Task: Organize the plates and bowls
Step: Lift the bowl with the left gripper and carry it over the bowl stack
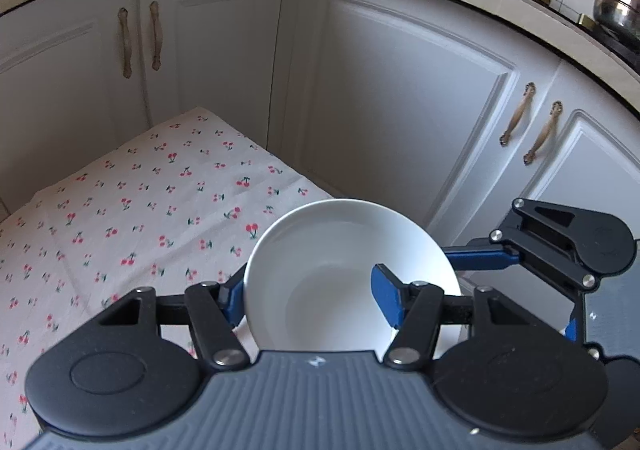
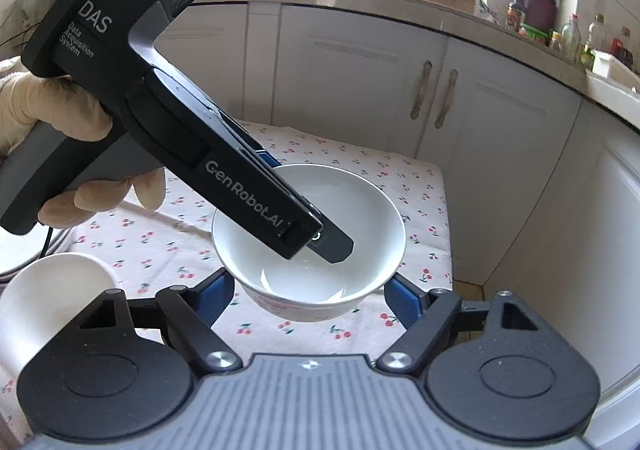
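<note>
A gloved hand (image 2: 60,122) holds the left gripper (image 1: 316,296), whose blue pads pinch the wall of a white bowl (image 1: 340,274), one outside, one inside, above the cherry-print cloth (image 1: 140,218). At three o'clock of it, the right gripper (image 2: 310,298) brackets this bowl's base; whether its pads touch I cannot tell. A second white bowl (image 2: 44,306) lies tilted at nine o'clock.

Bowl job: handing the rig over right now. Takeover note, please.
Left gripper: jaws shut on the white bowl, one finger inside, one outside the wall.
Right gripper: jaws flank the same bowl low down; whether they press is unclear.
Bowl sits over the cherry-print cloth; second white bowl lies at lower left in the right wrist view.
Done: bowl gripped. Left: put it away; destination not in view.
</note>
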A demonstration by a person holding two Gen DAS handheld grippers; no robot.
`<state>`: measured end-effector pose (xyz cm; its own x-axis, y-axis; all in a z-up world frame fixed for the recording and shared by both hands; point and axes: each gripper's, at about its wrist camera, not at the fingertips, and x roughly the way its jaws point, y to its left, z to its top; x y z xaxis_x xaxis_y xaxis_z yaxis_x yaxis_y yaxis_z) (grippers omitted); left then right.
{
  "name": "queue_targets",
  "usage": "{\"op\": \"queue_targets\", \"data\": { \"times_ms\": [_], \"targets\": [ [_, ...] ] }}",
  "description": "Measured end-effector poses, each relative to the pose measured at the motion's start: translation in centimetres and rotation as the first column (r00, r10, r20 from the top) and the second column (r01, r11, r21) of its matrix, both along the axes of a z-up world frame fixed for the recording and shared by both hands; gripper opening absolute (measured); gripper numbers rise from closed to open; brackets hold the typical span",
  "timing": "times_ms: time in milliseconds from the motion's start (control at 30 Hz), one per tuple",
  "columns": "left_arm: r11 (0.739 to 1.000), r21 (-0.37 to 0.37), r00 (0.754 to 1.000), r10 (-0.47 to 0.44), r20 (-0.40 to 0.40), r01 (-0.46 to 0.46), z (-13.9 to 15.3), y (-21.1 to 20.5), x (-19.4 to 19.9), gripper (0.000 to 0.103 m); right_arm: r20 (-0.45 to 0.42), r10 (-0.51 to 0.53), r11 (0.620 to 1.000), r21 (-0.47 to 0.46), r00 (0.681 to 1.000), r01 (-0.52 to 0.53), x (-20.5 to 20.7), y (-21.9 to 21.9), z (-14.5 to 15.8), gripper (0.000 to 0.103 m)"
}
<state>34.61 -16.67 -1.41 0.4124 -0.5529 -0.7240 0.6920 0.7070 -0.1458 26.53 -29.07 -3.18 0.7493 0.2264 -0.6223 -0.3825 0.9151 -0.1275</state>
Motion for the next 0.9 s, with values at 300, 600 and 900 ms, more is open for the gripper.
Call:
{"op": "queue_targets", "data": {
  "times_ms": [300,600,900],
  "targets": [
    [0.999,-0.002,0.999,0.033,0.030,-0.033,1.7,3.0,-4.1,0.062,0.012,0.052,0.999,-0.004,0.999,-0.052,-3.2,2.4,1.7,0.085],
    [0.998,-0.003,0.997,0.058,0.051,-0.058,2.6,5.7,-7.5,0.062,0.016,0.098,0.995,-0.008,0.995,-0.098,-6.1,4.7,2.9,0.085],
    [0.994,0.001,0.993,0.106,0.050,-0.106,2.2,9.0,-10.0,0.063,0.012,0.152,0.988,-0.017,0.988,-0.152,-8.2,7.6,3.0,0.085]
  ]
}}
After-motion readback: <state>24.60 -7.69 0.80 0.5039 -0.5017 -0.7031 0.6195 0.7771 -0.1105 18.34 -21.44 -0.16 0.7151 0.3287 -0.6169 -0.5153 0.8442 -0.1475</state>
